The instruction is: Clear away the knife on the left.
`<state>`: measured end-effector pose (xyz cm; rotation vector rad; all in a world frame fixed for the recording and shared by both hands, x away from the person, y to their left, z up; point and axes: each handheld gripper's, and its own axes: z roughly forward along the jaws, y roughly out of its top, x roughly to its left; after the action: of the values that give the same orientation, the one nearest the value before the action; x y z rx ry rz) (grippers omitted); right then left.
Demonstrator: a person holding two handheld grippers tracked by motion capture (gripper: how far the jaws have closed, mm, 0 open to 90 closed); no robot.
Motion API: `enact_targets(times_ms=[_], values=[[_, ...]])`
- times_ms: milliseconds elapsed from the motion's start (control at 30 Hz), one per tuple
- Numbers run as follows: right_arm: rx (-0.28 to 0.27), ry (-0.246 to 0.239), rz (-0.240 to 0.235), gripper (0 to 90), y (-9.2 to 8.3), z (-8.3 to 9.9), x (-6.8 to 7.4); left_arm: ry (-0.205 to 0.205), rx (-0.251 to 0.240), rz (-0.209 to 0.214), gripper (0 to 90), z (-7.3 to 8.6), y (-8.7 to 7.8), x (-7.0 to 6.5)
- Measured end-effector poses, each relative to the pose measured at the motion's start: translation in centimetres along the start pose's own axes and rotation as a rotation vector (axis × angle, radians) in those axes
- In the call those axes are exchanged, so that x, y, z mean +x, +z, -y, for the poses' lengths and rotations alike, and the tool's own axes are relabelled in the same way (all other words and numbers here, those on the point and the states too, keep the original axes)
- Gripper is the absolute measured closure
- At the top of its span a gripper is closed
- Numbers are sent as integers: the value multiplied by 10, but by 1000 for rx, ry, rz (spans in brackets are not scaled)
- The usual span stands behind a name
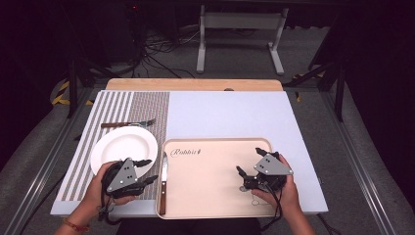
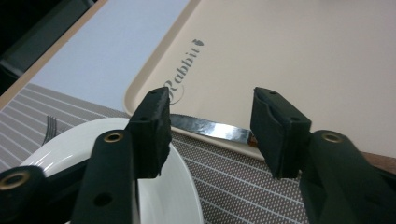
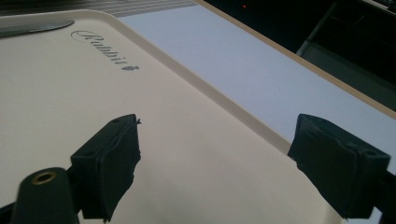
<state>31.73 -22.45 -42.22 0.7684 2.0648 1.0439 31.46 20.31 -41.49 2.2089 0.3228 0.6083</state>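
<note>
The knife lies along the left rim of the tray, its long axis running near to far, with the wooden handle at the near end and the blade pointing away toward the tray's printed corner. It rests partly on the rim, just right of the plate, and is held by nothing. The left gripper sits right beside it, above the near edge of the plate, jaws spread with only air between them; in the left gripper view the blade runs crosswise just beyond the two pads, not between them. The right gripper hovers well off over the right part of the tray, jaws spread wide and empty. So the left hand is much the nearer, and I'd say the knife lies just right of its jaws. A fork lies crosswise on the striped mat beyond the plate.
</note>
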Motion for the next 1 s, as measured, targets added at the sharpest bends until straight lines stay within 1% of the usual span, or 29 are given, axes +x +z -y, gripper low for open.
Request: enact_targets(times_ms=[33, 67, 133, 200, 233, 300, 367, 433, 467, 500, 533, 600, 667, 767, 800, 833, 867, 933, 1000], values=[[1, -3, 1, 158, 0, 0, 0, -9, 1, -5, 454, 1, -1, 1], [0, -2, -1, 158, 0, 0, 0, -17, -5, -7, 419, 2, -1, 1], [-1, -2, -1, 157, 0, 0, 1, -43, -27, 2, 357, 4, -3, 3], [-1, -2, 0, 157, 0, 0, 1, -45, -31, 7, 295, 4, -4, 4], [-1, -2, -1, 158, 1, 0, 1, -51, -34, -1, 268, 5, -4, 4], [-1, -4, -4, 157, 1, 0, 1, -63, -34, 0, 234, 6, -5, 4], [-3, -5, -7, 157, 1, 0, 2, -65, -35, -8, 196, 7, -6, 5], [-3, -6, -9, 157, 1, 0, 2, -76, -45, 4, 201, 8, -7, 5], [-5, -6, -11, 157, 1, 0, 2, -84, -53, 5, 188, 8, -8, 5], [-5, -6, -11, 157, 1, 0, 2, -84, -53, 5, 185, 8, -8, 5], [-4, -6, -9, 157, 1, 0, 2, -85, -57, -3, 185, 8, -9, 4], [-5, -5, -12, 156, 1, 0, 2, -87, -57, 5, 151, 8, -10, 4], [-6, -5, -13, 156, 1, -1, 3, -85, -61, 2, 122, 8, -11, 3], [-12, -12, -18, 155, 2, -1, 5, -88, -66, -8, 104, 9, -12, 3], [-12, -12, -18, 155, 2, -1, 5, -89, -67, -15, 104, 9, -13, 3], [-16, -16, -24, 155, 2, -2, 5, -91, -69, -24, 86, 9, -13, 3], [-14, -17, -23, 155, 2, -2, 6, -107, -76, -12, 85, 10, -14, 5], [-14, -17, -25, 155, 2, -2, 6, -102, -72, -17, 83, 10, -14, 5], [-14, -17, -26, 155, 2, -2, 6, -107, -83, -11, 82, 10, -16, 6]])
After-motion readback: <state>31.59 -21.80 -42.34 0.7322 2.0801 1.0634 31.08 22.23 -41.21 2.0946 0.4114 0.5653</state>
